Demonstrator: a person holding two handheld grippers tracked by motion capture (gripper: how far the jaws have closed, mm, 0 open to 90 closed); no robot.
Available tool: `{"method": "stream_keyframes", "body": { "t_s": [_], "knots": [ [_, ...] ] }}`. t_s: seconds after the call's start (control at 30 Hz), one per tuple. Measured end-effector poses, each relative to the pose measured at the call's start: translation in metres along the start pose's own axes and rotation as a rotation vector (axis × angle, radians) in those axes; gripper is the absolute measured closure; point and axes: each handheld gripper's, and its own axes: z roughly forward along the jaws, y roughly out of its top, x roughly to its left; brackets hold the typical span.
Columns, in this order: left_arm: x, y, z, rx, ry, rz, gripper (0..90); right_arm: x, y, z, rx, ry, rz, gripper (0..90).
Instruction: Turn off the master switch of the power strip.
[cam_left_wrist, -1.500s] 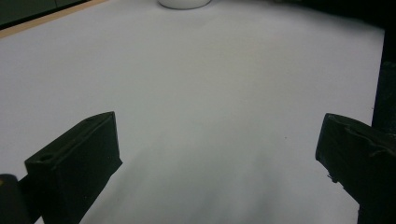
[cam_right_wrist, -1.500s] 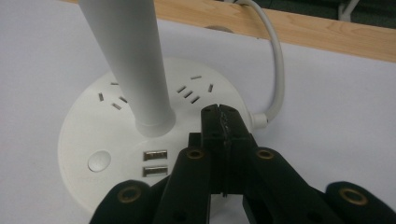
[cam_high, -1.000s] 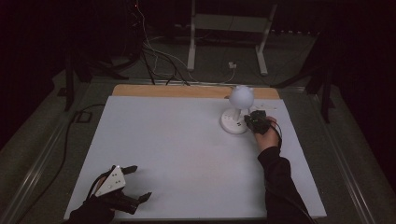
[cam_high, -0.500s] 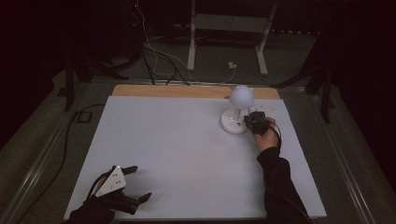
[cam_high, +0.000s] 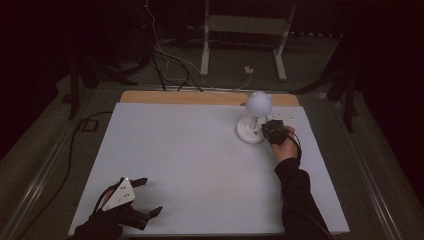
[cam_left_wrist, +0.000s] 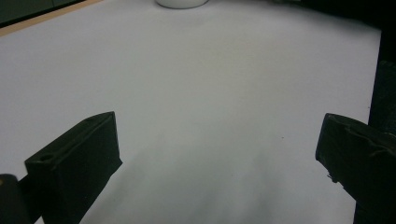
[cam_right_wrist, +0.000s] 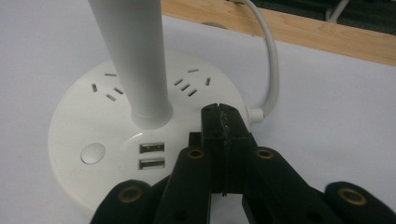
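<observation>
Jaws pressed together with nothing between them, the right gripper (cam_high: 274, 131) sits at the lamp's round socket base (cam_high: 248, 133), at two o'clock on the white table (cam_high: 190, 160); the left gripper (cam_high: 146, 199), jaws wide, rests at seven o'clock. Left gripper view: wide jaws over bare table, base (cam_left_wrist: 181, 3) at twelve o'clock. Right gripper view: closed tips (cam_right_wrist: 223, 116) over the base (cam_right_wrist: 84, 126), beside its stem (cam_right_wrist: 135, 60) and white cable (cam_right_wrist: 272, 60).

White lamp (cam_high: 252, 120), black tongs (cam_right_wrist: 223, 122), white mat (cam_high: 190, 165).

Lamp (cam_right_wrist: 133, 60) stem cut off by top edge in right gripper view; white cable (cam_right_wrist: 272, 65) runs out past same edge; whether tips touch base unclear.
</observation>
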Motion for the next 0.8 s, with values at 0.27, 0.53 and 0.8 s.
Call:
{"method": "stream_keyframes", "body": {
  "t_s": [0.27, 0.53, 0.8],
  "knots": [
    [-0.0002, 0.0001, 0.0, -0.001, -0.001, 0.003, 0.4, 0.0014, -0.0005, 0.0002, 0.001, 0.007, 0.019, 90.0],
    [-0.0003, 0.0001, -0.0004, -0.002, -0.003, 0.004, 0.4, 0.0019, -0.0023, 0.0007, -0.008, 0.006, 0.022, 90.0],
    [0.0002, 0.0001, -0.0008, -0.005, 0.0, 0.0, 0.4, 0.0022, 0.0, 0.0006, 0.004, 0.001, 0.011, 90.0]
  ]
}}
